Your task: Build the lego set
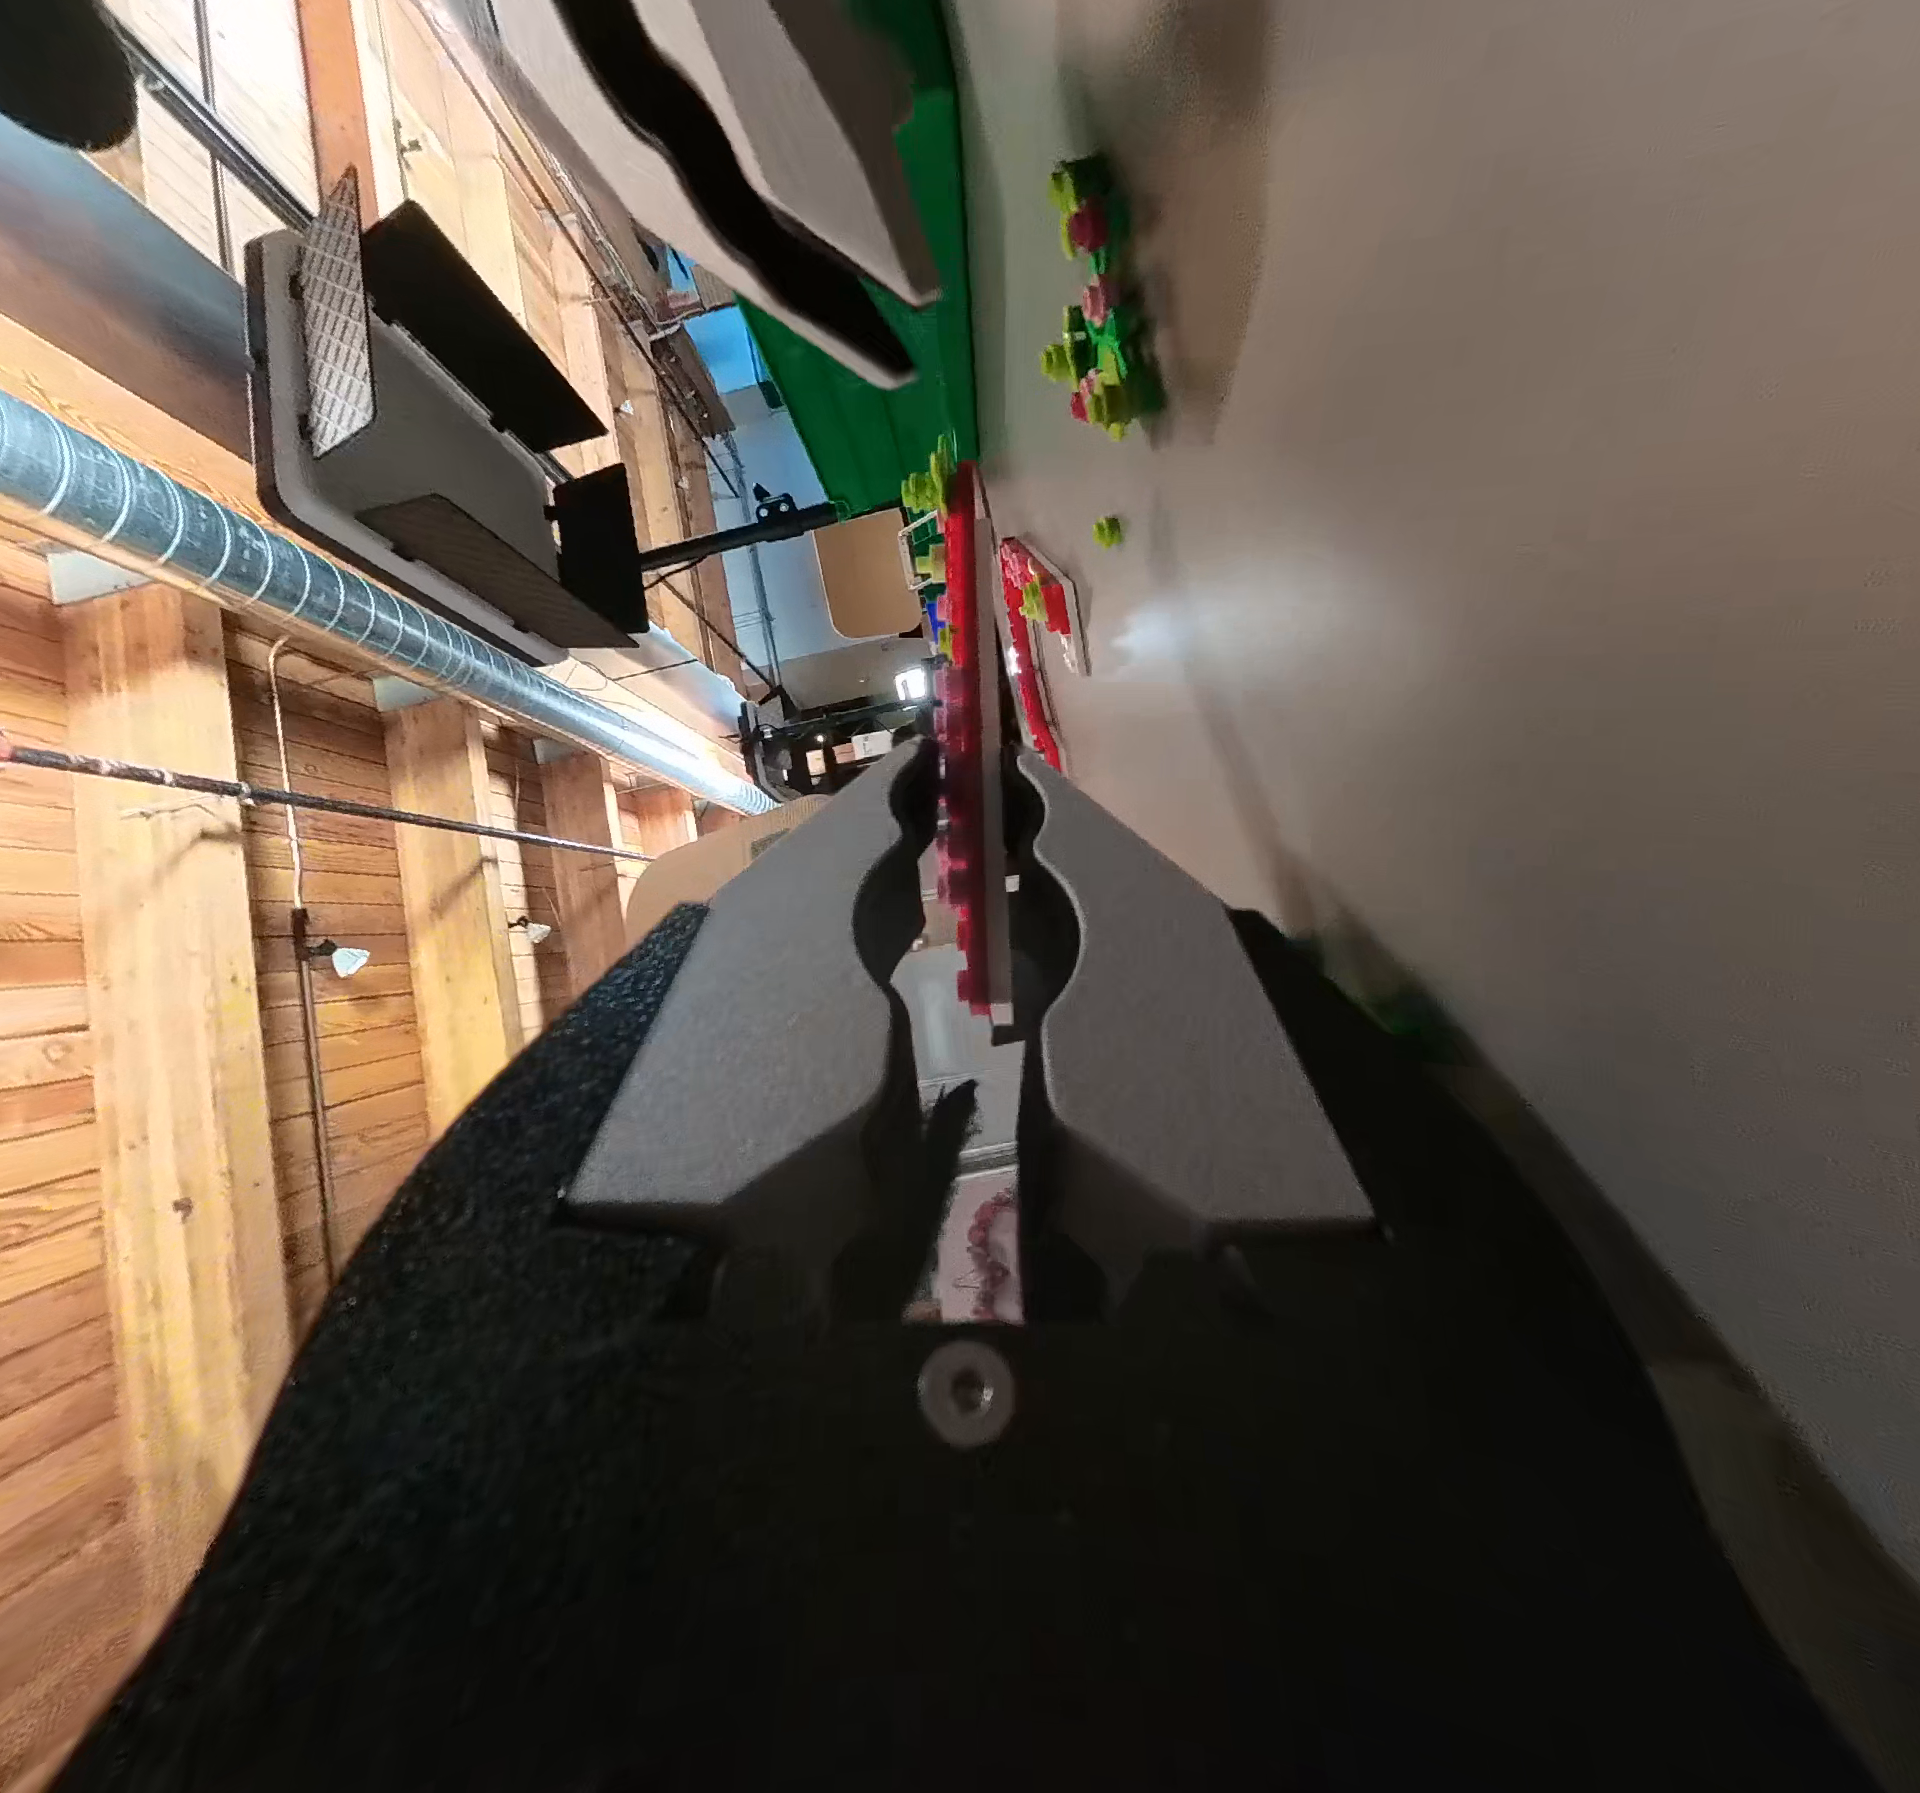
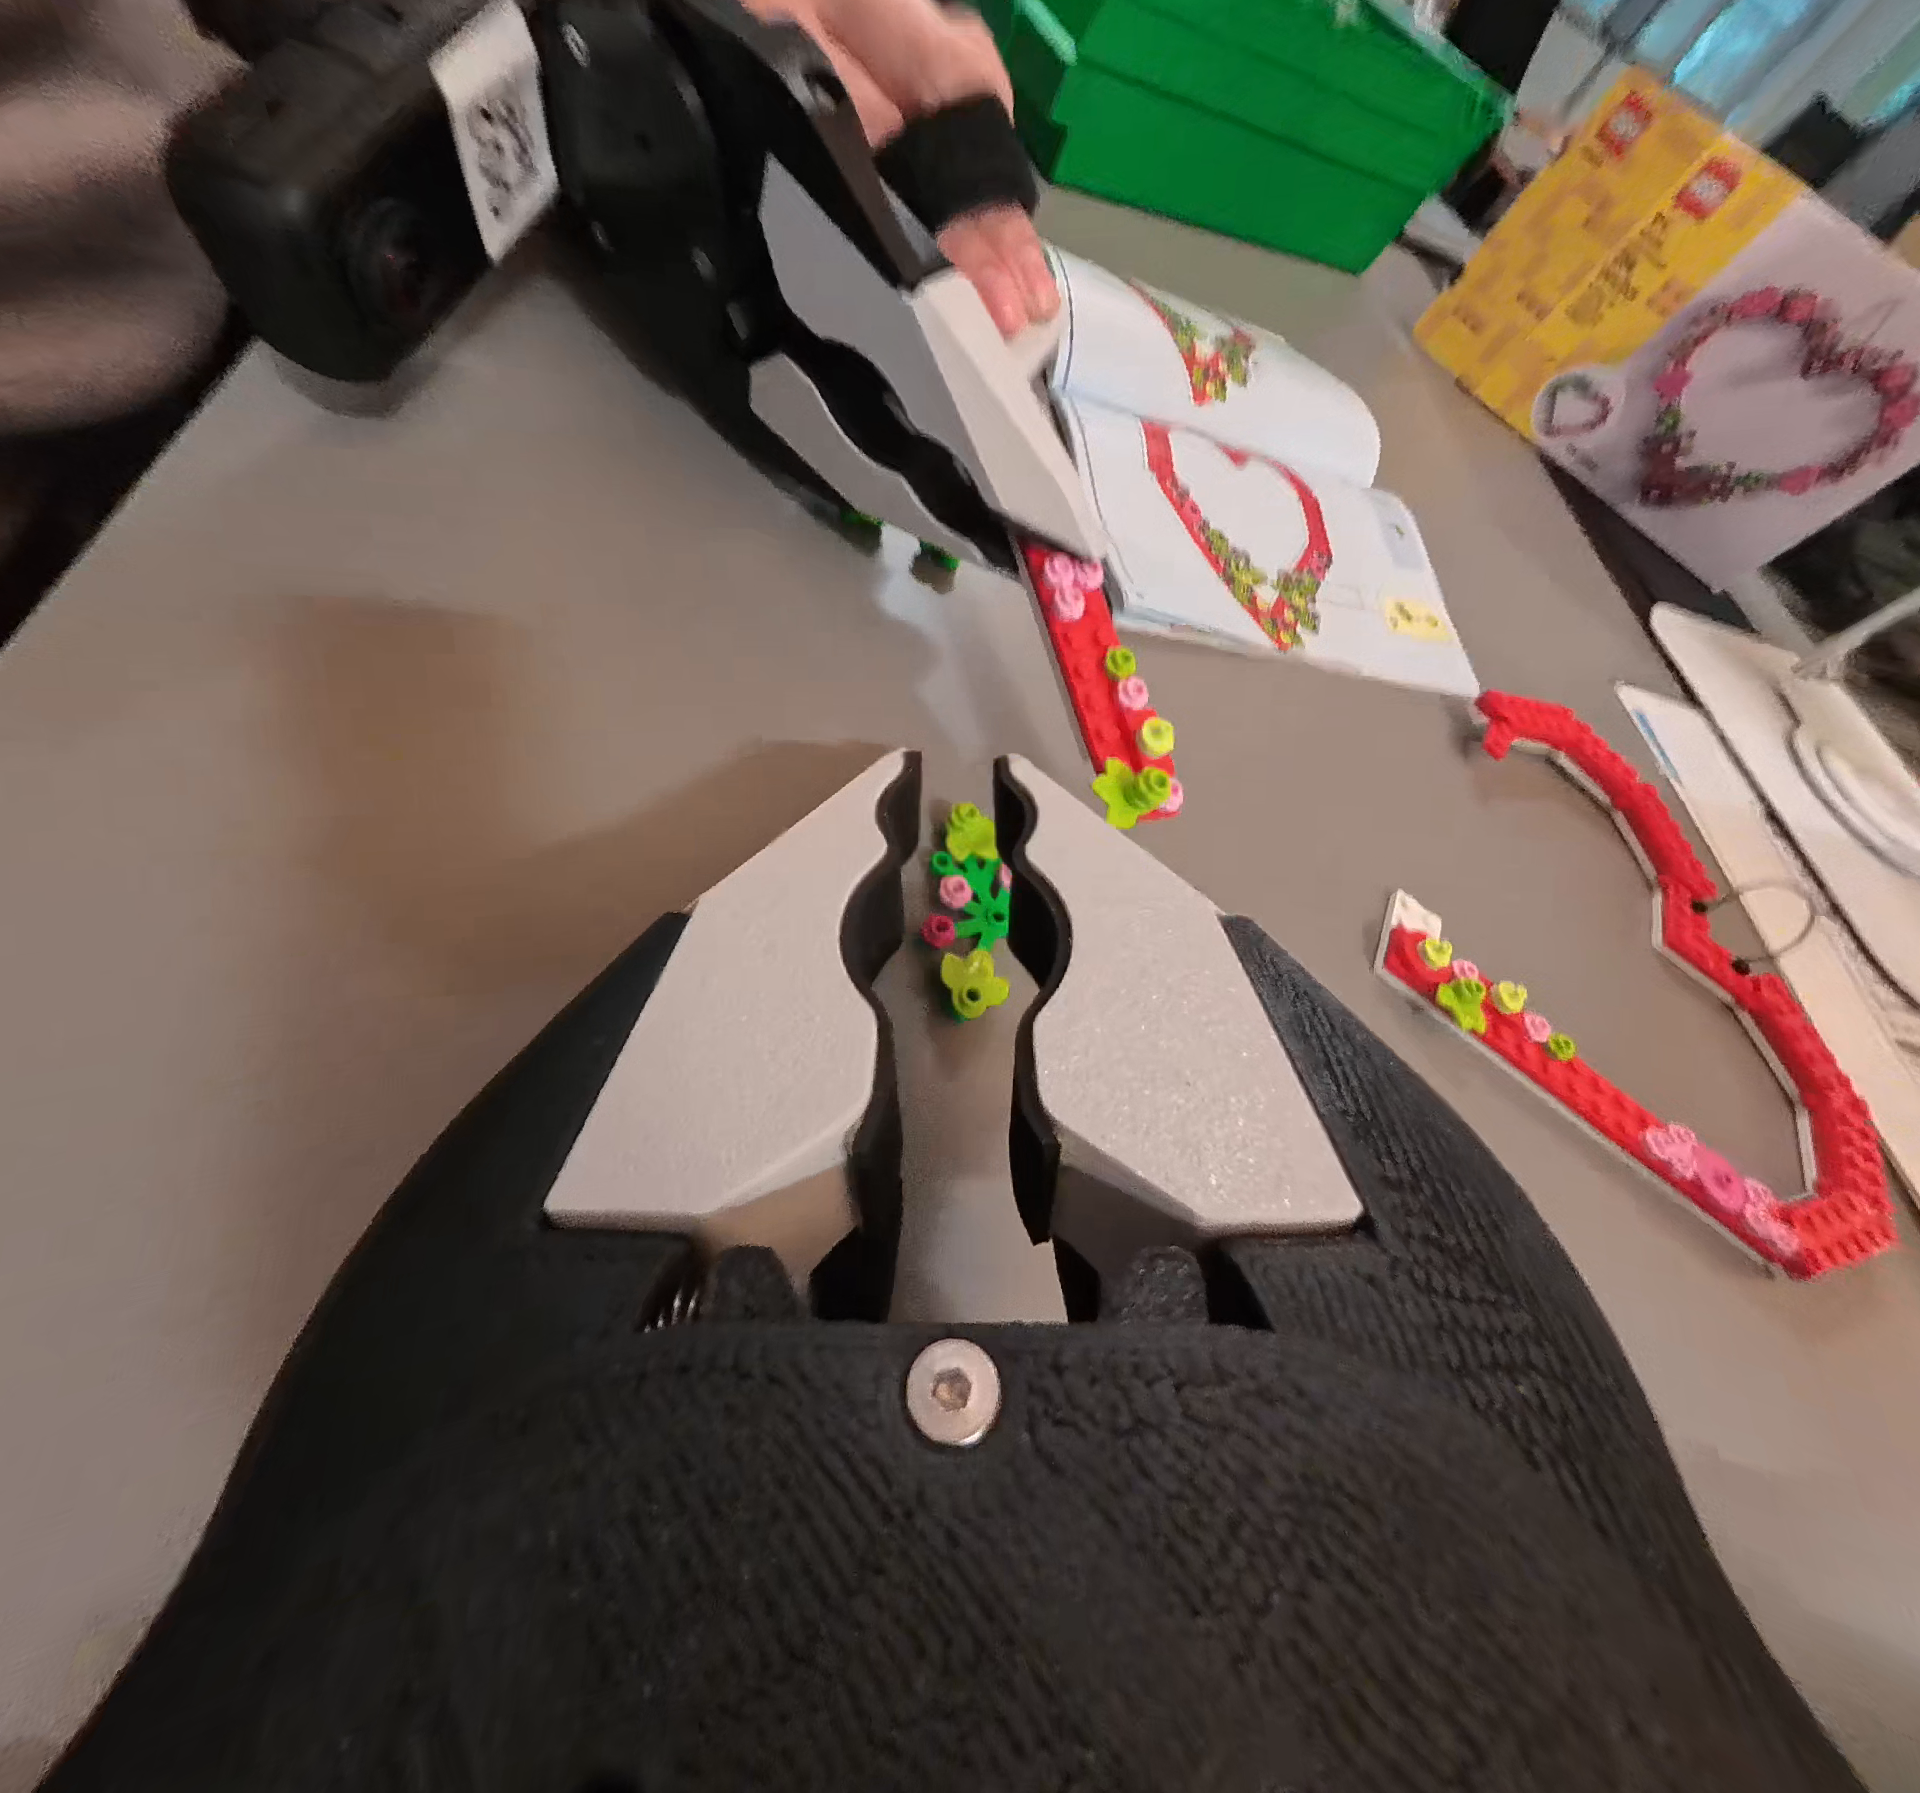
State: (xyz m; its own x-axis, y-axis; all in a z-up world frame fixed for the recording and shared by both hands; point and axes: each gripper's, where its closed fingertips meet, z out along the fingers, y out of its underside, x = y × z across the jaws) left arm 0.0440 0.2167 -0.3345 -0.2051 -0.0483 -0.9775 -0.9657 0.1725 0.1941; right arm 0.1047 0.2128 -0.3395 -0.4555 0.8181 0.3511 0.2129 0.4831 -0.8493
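Note:
My left gripper (image 1: 971, 756) is shut on one end of a red strip (image 1: 977, 600) studded with pink and lime flowers, seen edge-on. In the right wrist view the same gripper (image 2: 1049, 538) holds the strip (image 2: 1112, 694) slanting, its far end down at the table. My right gripper (image 2: 958, 767) hovers with its jaws a narrow gap apart. Seen through the gap is a green leaf cluster (image 2: 971, 902) with pink and lime flowers lying on the table. In the left wrist view this cluster (image 1: 1101, 309) lies apart from the right gripper's fingers (image 1: 810, 164).
A red half-heart frame (image 2: 1704, 922) with flowers lies at the right. An open instruction booklet (image 2: 1247, 455), a yellow box (image 2: 1662, 289) and a green bin (image 2: 1195, 81) stand behind. A loose lime piece (image 1: 1109, 530) lies on the grey table (image 2: 416, 704). My right fingertips sit around 7 centimetres from my left ones.

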